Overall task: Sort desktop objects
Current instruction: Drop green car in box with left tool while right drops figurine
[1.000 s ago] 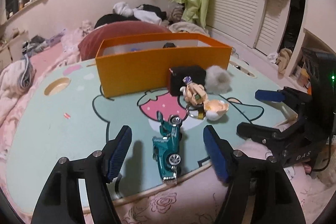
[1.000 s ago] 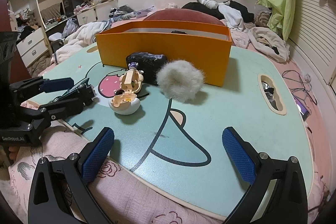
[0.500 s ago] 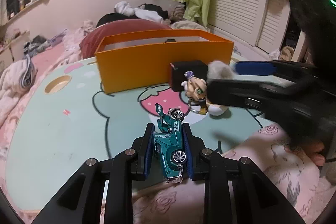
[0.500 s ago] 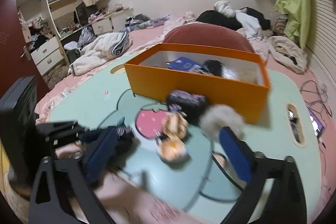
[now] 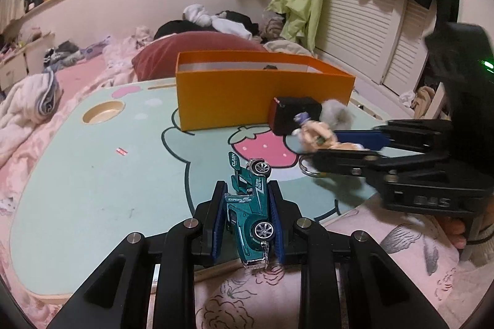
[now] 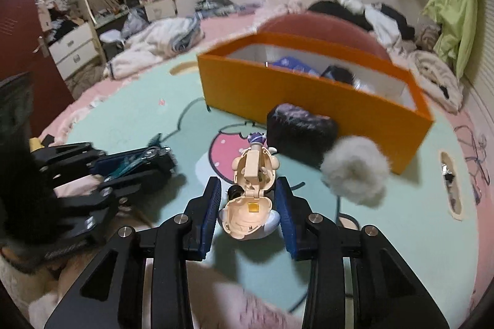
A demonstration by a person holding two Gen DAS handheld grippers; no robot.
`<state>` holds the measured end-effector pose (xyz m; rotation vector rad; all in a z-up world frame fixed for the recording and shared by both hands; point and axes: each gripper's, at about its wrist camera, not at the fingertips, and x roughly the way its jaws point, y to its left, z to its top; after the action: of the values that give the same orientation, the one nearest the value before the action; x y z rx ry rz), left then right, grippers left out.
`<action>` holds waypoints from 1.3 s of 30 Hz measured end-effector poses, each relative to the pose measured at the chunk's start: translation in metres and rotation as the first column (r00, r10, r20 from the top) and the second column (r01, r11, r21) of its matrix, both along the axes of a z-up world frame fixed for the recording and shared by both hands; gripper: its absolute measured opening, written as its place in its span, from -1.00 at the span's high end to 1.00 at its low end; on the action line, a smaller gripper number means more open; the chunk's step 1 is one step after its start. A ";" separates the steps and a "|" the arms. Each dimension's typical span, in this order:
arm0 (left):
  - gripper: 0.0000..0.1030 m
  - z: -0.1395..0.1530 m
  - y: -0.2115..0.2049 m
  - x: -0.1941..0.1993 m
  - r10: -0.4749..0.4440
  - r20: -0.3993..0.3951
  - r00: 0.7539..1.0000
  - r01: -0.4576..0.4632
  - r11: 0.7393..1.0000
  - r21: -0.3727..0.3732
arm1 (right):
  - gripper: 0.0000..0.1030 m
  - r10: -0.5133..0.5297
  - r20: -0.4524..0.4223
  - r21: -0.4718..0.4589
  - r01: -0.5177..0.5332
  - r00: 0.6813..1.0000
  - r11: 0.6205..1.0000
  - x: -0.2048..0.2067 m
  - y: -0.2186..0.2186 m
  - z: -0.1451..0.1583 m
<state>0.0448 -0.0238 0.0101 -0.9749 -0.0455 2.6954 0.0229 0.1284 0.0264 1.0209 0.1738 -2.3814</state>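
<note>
Left wrist view: the left tool [image 5: 247, 219] is clamped on the teal toy car [image 5: 249, 216], pads pressed to its flanks. The car is gripped nose-up and slanted, its open door [image 5: 236, 171] and one wheel poking past the pad tips, w/ a keyring dangling at its lower end. It is held at the desk [image 5: 92, 181] edge nearest the camera, well short of the orange box [image 5: 247, 100]. Risk, as judged: the grip sits on a smooth, tapered body, so the car could be pivoted or squeezed out if swung fast; the door could be snagged on the box wall. The right tool [image 5: 349, 148] is seen to the box's near right, closing round the figurine [image 5: 318, 136].

Right wrist view: the right tool [image 6: 248, 207] has its jaws closing, the cream figurine keychain [image 6: 251, 193] betw. them; a gap is seen on the left side, so no firm contact yet. The figurine lies in front of the box, its shell hinged open. Risk, as judged: it is rounded and in loose jointed parts, so it may be nudged aside or pinched on the flap only, then dropped. Its ring [image 6: 234, 191] could be trapped under a pad.

Between figurine and box front wall: a black pouch [image 6: 301, 133] touching or nearly touching the wall, and a grey pompom [image 6: 355, 170] at the box's near right corner. Both stand in the straight path, so a lift over them seems needed. The box already holds a blue item [image 6: 290, 65] and a dark one [image 6: 338, 74]; free space lies at its ends.
</note>
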 end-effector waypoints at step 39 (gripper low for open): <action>-0.48 0.039 0.013 -0.109 0.104 -0.037 0.994 -0.108 0.985 -0.135 | -0.47 -0.215 0.058 -0.065 0.219 0.975 0.974 -0.084 0.042 0.027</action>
<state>-0.0639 -0.0110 0.0491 -0.9974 0.0981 2.8416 -0.0607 0.1702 0.0538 1.1152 -0.0432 -2.5329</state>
